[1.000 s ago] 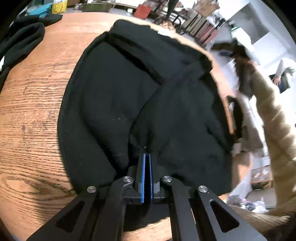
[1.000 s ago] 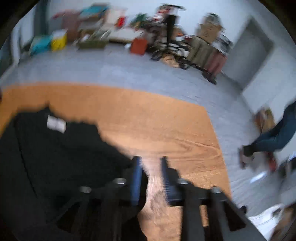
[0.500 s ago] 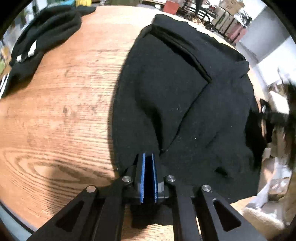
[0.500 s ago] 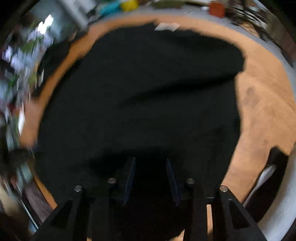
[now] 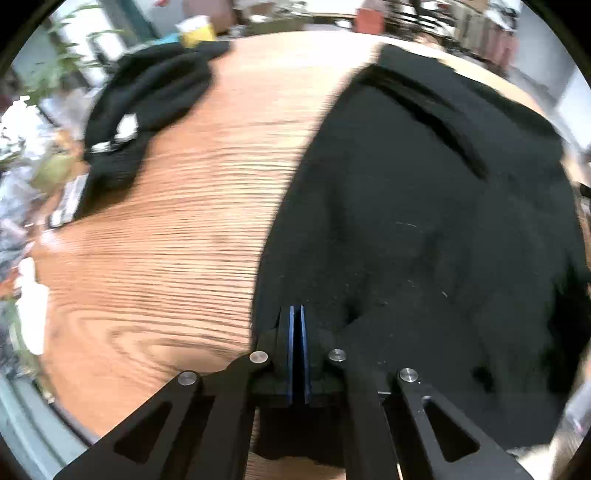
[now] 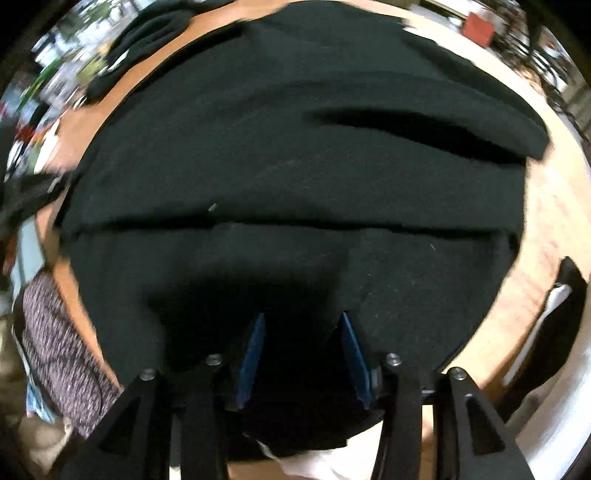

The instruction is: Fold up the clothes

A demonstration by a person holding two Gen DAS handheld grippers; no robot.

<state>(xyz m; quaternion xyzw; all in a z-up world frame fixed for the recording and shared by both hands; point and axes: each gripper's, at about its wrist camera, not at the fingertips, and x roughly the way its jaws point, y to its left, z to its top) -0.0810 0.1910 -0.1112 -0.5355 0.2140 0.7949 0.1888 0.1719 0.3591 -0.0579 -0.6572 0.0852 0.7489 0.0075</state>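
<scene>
Black fleece garment [image 5: 424, 229] lies spread on the wooden table [image 5: 166, 258]; the left gripper [image 5: 296, 317] pinches its near edge, jaws closed, while the right gripper [image 6: 301, 325] hovers over it, jaws apart

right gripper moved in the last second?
Yes. The right gripper swung from the bare wooden table beside the black garment to directly over it, jaws open.

Wood-grain table [image 5: 177, 258], green plant [image 5: 55, 74] at left, red box [image 6: 478, 27] among blurred clutter beyond
</scene>
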